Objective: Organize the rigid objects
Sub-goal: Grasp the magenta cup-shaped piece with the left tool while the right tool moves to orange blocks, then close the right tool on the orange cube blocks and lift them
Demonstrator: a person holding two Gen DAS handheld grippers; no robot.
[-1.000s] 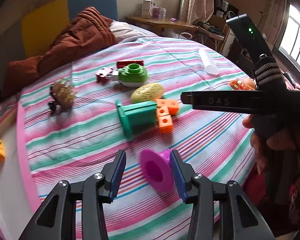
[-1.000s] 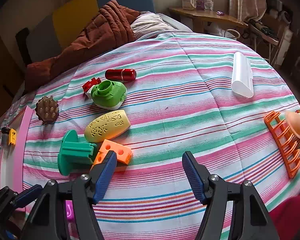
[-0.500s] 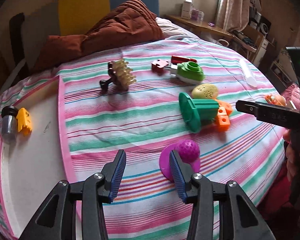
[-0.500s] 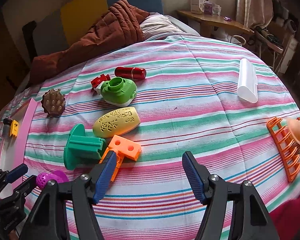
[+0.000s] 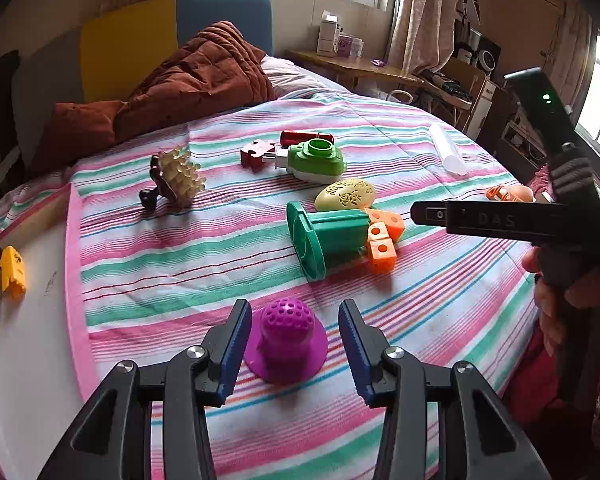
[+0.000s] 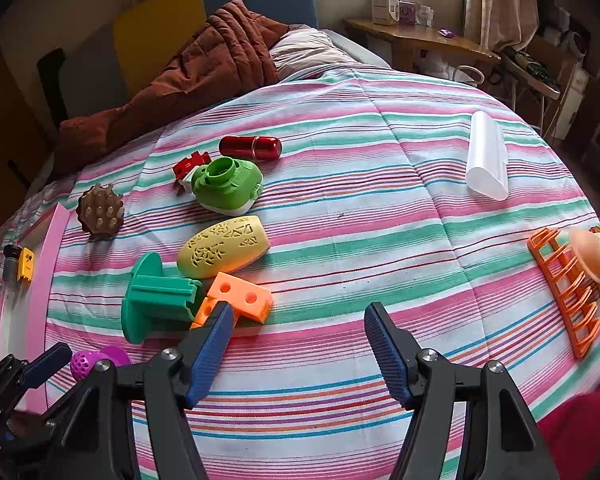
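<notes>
A purple dome piece [image 5: 286,340] with a wide flange stands upright on the striped bedspread [image 5: 172,264]. My left gripper [image 5: 295,308] is open around it: the left finger [image 5: 236,344] is at the flange's edge and the right finger is apart from it. In the right wrist view the same purple piece [image 6: 88,364] shows at the lower left beside the left gripper's fingers [image 6: 40,364]. My right gripper [image 6: 300,312] hangs open over bare bedspread, holding nothing. Its left finger [image 6: 212,352] overlaps the orange block [image 6: 240,296] in view.
A teal spool [image 5: 328,240], yellow perforated oval [image 5: 346,196], green toy [image 5: 316,160], red cylinder [image 5: 306,136], red puzzle piece [image 5: 256,152] and brown bristle brush [image 5: 176,180] lie ahead. A white tube [image 6: 486,160] and orange rack [image 6: 568,292] lie right. A yellow clip [image 5: 12,272] sits left.
The purple piece went from lying on its side by the left gripper's right finger to standing upright between the fingers, as the left gripper swung over it. The right gripper has kept still.
</notes>
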